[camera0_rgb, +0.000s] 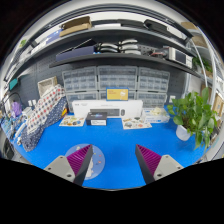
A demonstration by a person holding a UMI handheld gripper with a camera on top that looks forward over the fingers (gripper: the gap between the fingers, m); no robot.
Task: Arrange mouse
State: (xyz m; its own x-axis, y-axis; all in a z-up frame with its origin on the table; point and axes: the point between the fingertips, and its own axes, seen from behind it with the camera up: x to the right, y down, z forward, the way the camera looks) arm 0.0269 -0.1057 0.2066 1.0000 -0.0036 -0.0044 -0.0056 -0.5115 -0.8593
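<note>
Fingers (113,163) spread wide, holding nothing, above the blue-topped table (120,145). No mouse can be made out; it may lie among the small items at 12 o'clock, near the white box (103,106). Locate it first, then approach low and centred.

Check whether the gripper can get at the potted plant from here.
Probably yes. The gripper has its fingers open, and the blue table looks bare between the fingers and the potted plant, which stands well beyond them and off to one side. Nothing seems to block the way.
</note>
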